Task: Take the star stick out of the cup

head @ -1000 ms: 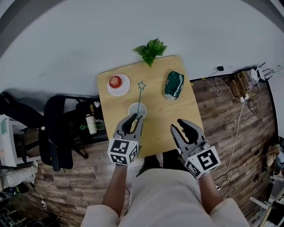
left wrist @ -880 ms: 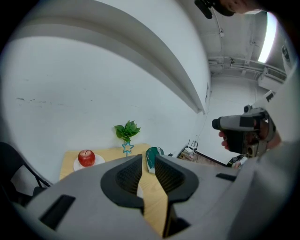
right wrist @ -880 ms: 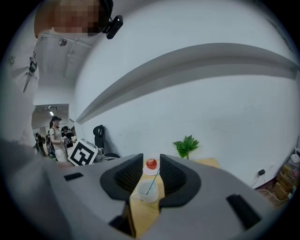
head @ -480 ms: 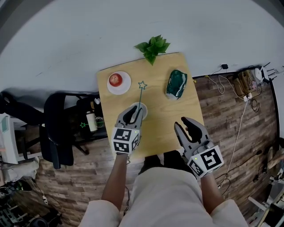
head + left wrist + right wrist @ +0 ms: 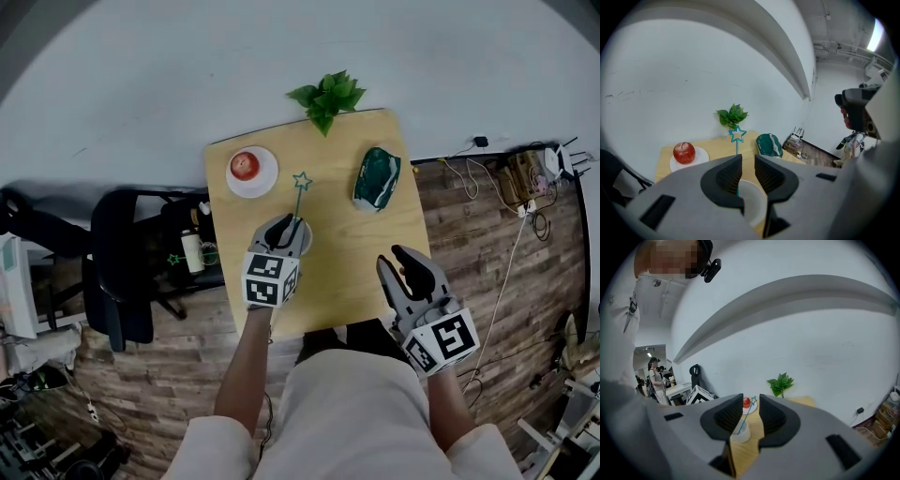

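The one star stick (image 5: 298, 199) stands tilted in the one white cup (image 5: 752, 200), its teal star at the top leaning toward the far side of the desk (image 5: 349, 251). The cup sits near the middle of the desk, a little to the left.

The left gripper (image 5: 287, 225) is over the cup. In the left gripper view its jaws are a narrow gap apart, and the thin shaft of the stick rises through that gap, close against the left jaw. The jaws are not pressed together on it, and the star shows above their tips.

The right gripper (image 5: 394, 260) is above the near right edge of the desk, well apart from the cup. Its jaws are parted and hold nothing; the cup and stick show only in the distance through the gap.

Farther out on the desk:
- One red apple (image 5: 245, 165) lies on one white plate (image 5: 265, 179) at the far left corner.
- One green pouch (image 5: 377, 178) lies at the far right.
- One leafy plant (image 5: 328, 97) stands at the far edge, between them.

One black chair (image 5: 117, 272) stands on the wooden floor left of the desk.
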The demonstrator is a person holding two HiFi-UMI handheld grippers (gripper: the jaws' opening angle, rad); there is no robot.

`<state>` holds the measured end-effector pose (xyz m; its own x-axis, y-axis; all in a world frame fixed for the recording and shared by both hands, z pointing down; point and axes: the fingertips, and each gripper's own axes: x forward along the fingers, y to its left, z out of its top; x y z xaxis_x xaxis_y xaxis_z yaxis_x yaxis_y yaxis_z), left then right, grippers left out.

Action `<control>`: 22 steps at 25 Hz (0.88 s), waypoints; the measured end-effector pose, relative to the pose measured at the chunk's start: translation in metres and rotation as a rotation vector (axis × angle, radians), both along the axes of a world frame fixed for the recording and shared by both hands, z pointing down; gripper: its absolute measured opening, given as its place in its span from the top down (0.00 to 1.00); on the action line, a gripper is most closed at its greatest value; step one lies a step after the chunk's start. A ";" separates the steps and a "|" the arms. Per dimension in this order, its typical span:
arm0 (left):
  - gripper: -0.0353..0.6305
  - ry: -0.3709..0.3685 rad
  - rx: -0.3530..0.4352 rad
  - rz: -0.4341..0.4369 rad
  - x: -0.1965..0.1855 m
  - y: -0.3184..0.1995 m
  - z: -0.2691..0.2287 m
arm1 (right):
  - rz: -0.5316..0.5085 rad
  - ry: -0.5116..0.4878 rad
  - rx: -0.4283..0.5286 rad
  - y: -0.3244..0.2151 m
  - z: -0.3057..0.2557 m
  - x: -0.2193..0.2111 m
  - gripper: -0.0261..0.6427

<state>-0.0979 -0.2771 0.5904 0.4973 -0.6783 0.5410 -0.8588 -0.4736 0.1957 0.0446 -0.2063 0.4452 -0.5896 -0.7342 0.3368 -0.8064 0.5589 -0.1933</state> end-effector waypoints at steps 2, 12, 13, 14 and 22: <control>0.85 -0.006 -0.010 -0.001 0.000 -0.005 0.006 | -0.001 0.000 -0.006 -0.003 0.003 0.001 0.81; 0.85 -0.044 -0.059 -0.008 -0.002 -0.023 0.033 | -0.002 0.000 -0.035 -0.017 0.012 0.005 0.81; 0.85 -0.047 -0.064 -0.010 -0.002 -0.024 0.035 | -0.002 -0.001 -0.035 -0.019 0.013 0.006 0.81; 0.85 -0.049 -0.068 -0.012 -0.002 -0.025 0.037 | -0.002 -0.001 -0.036 -0.020 0.013 0.006 0.81; 0.85 -0.053 -0.114 -0.014 0.005 -0.030 0.050 | 0.002 -0.005 -0.049 -0.026 0.017 0.011 0.81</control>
